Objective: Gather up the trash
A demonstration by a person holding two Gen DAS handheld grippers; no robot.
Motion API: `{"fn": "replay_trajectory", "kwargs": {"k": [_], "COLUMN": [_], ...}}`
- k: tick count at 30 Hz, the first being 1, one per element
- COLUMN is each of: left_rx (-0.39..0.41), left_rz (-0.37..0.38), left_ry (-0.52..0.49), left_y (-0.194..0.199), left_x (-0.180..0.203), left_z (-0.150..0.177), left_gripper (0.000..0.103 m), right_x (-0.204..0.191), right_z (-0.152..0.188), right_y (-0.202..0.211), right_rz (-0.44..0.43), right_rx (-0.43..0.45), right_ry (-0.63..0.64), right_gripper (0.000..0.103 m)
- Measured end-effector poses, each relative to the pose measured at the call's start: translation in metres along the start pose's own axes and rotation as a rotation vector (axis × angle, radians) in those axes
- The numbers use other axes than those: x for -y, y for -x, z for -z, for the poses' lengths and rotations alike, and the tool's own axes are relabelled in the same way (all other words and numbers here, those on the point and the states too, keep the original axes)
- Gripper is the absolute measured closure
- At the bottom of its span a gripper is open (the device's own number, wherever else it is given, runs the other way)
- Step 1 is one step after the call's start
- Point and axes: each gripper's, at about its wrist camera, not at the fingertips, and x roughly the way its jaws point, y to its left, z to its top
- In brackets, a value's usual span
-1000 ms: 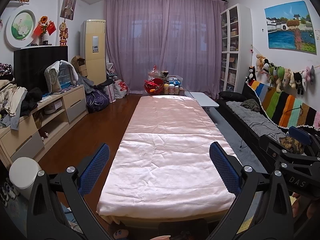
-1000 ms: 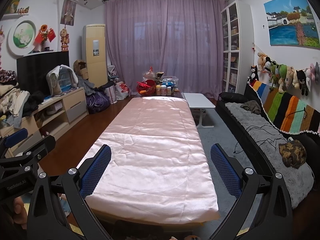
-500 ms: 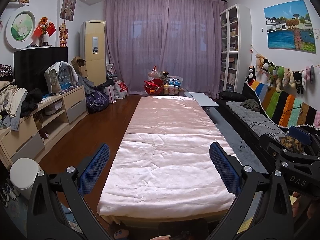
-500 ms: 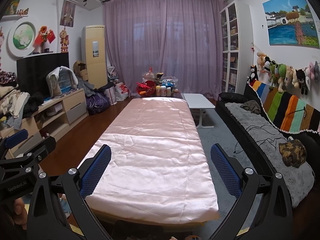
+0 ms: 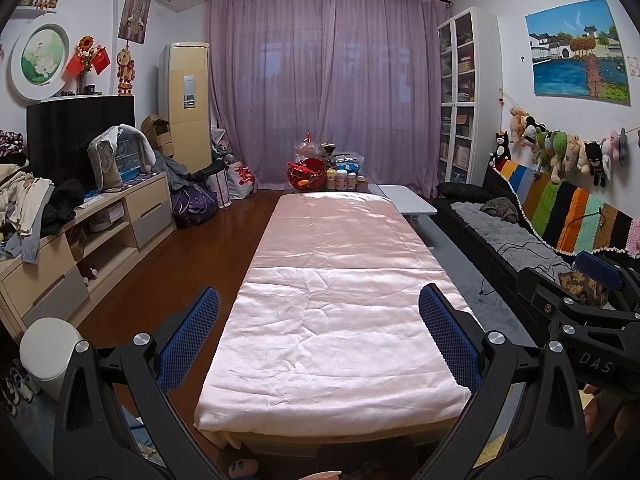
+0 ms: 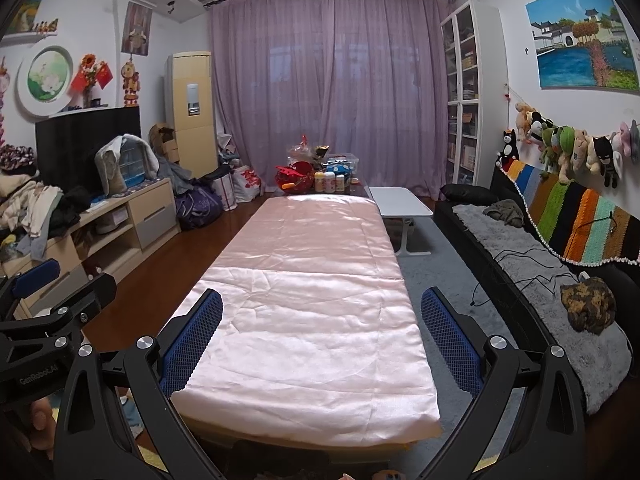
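Pink satin cloth covers a long bench [image 5: 332, 300] running down the middle of a cluttered living room toward purple curtains [image 5: 320, 88]. Both grippers hover at the bench's near end, the left gripper [image 5: 319, 338] and the right gripper [image 6: 321, 340] each with jaws spread wide and holding nothing. No trash can be picked out on the cloth; the nearest likely candidates are the bottles and bags [image 5: 326, 174] heaped at the bench's far end. A white bin [image 5: 50, 354] stands left of the bench's near corner. Such litter would probably be light and crushable, best pinched gently at an edge or neck.
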Motion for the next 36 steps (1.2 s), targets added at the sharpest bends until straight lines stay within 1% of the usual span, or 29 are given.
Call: {"fn": "replay_trajectory", "kwargs": {"k": [36], "left_rx": [-0.001], "left_rz": [-0.002], "left_ry": [-0.002], "left_y": [0.0005], "left_x": [0.0026], "left_z": [-0.0012], "left_gripper": [0.008], "right_x": [0.0034], "right_z": [-0.0017], "right_y": [0.0013], "right_rz": [0.001], "right_rx": [-0.005], "right_ry": [-0.006], "right_gripper": [0.003]}}
